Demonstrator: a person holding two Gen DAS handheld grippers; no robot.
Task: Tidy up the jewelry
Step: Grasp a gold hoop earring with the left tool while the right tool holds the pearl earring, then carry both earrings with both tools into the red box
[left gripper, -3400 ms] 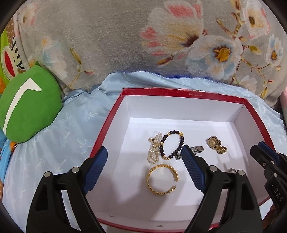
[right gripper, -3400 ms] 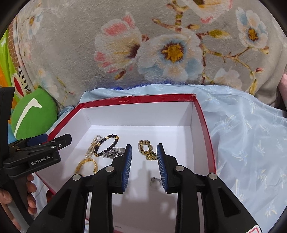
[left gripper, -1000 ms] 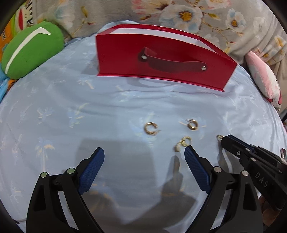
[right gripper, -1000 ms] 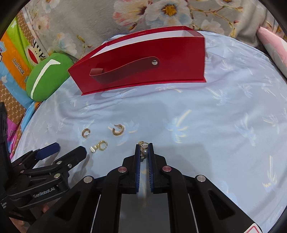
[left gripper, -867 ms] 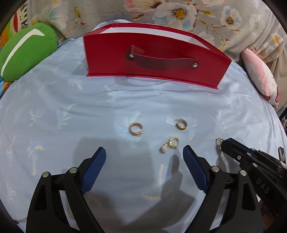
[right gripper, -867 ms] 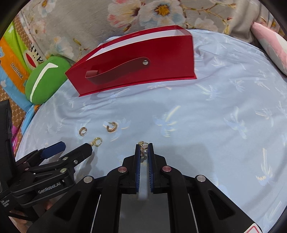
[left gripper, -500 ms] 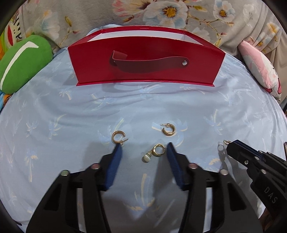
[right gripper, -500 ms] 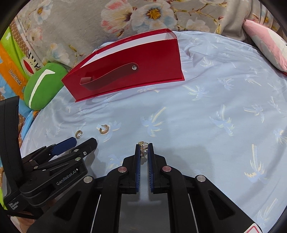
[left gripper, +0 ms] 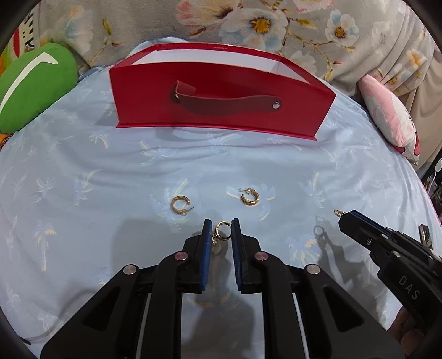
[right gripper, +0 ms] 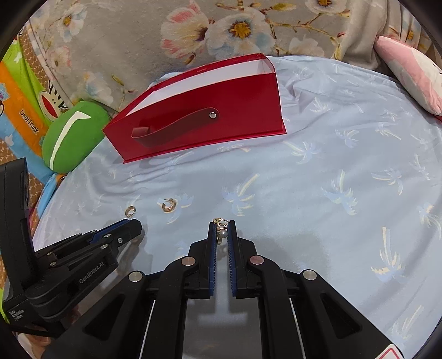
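A red box [left gripper: 221, 91] with a strap handle stands at the back of the blue sheet; it also shows in the right wrist view [right gripper: 199, 116]. My left gripper [left gripper: 221, 230] is closed around a gold pearl-drop earring [left gripper: 221, 233] on the sheet. Two gold hoop earrings lie ahead of it, one on the left [left gripper: 181, 205] and one on the right [left gripper: 248, 196]. My right gripper [right gripper: 221, 229] is shut on another pearl-drop earring [right gripper: 221, 230] and holds it above the sheet. The right gripper's tip also shows in the left wrist view [left gripper: 342, 214].
A green cushion [left gripper: 30, 82] lies at the back left and a pink cushion [left gripper: 386, 113] at the back right. A floral blanket [left gripper: 248, 24] rises behind the box. The box's inside is hidden from both views.
My left gripper has closed from wide open onto the pearl-drop earring on the sheet. My right gripper has kept its earring and drifted slightly right.
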